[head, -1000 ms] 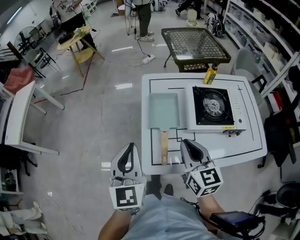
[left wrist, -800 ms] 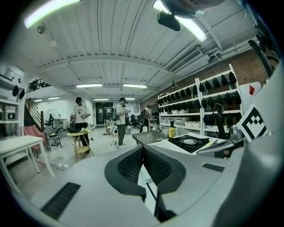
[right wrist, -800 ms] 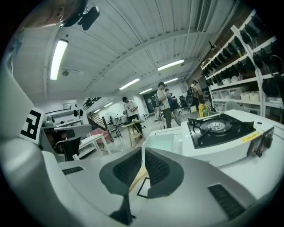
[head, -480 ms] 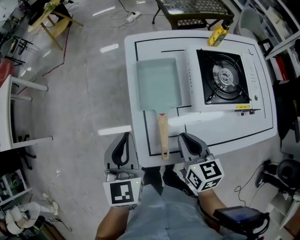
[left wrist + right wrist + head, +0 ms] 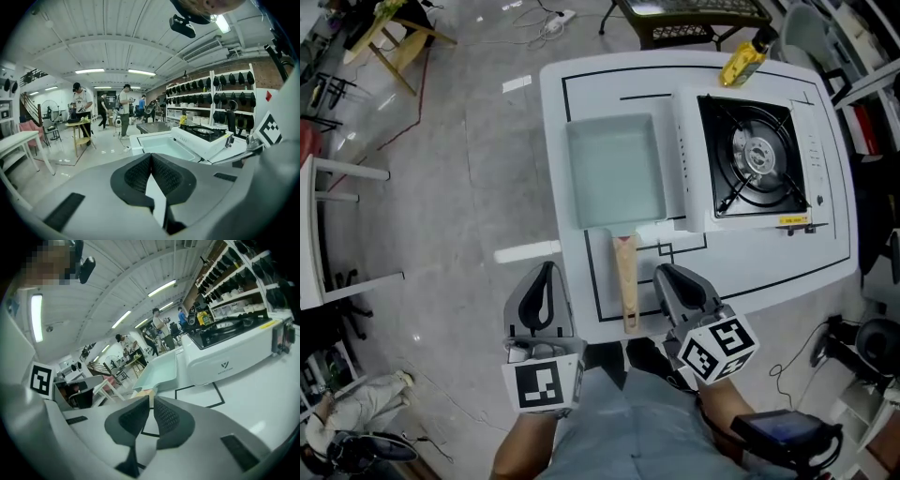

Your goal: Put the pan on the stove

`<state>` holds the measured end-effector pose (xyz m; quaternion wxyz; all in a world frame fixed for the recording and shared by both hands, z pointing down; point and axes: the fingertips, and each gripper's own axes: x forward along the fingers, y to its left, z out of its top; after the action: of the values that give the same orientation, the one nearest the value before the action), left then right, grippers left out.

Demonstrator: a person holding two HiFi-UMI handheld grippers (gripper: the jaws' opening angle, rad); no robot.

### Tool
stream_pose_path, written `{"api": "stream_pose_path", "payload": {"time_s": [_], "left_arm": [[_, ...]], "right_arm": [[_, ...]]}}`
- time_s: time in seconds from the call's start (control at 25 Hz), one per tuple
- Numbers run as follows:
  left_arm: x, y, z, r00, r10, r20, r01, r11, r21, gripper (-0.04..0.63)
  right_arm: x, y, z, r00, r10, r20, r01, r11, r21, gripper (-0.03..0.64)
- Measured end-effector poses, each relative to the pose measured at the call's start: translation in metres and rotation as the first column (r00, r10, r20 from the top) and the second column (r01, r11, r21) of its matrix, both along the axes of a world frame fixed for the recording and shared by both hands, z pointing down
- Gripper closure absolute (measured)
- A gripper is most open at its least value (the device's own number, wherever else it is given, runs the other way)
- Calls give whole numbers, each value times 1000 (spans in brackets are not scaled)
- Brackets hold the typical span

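Facing a pale green rectangular metal pan [image 5: 614, 169] with a long wooden handle [image 5: 624, 281], set flat on the white tabletop [image 5: 769, 272], close against the left flank of the white portable gas stove with a black burner [image 5: 759, 150]; touching it or only very near, cannot tell. Not yet on the burner. Lies with its long axis running from the far side toward the near edge, handle end turned back to the person and falling between the two grippers. Holding nothing in either one: left gripper [image 5: 546, 272] with fingers pressed together and empty, right gripper [image 5: 668, 274] also with fingers closed on air. Found nearer on the right side, just to the right of the handle end and over the tabletop; found farther on the left side, beyond the tabletop's left edge, above the floor. In the right gripper view, appears a little left of the finger line and just ahead. Probably best taken by the right one: needs first to part the fingers, then to shift slightly left so as to close across the handle's width, then to carry rightward onto the burner.
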<state>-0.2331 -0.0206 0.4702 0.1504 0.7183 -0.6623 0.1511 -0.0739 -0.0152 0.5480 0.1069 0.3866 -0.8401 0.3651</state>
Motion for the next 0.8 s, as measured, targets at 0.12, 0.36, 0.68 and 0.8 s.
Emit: {"api": "stream_pose_path", "payload": {"time_s": [0.12,0.36,0.68,0.8], "left_arm": [[-7,-10,2,1000,2,10,-2,1000,-8,577],[-19,-24,17,1000,-5,-27,4,999,-42,577],[-39,-35,36,995,-32,-92,25,996,-81,577],[-47,-37,36,996,-38,-85,31,996,-81,577]], "right_arm": [[-18,0,0,988,-51,146,66,993,-99,522],[-47,-2,15,949,-98,300,182,947,-266,397],[-77,-17,25,914,-52,401,219,898,-383,393],[-82,-22,26,894,4,448,212,877,-431,393]]}}
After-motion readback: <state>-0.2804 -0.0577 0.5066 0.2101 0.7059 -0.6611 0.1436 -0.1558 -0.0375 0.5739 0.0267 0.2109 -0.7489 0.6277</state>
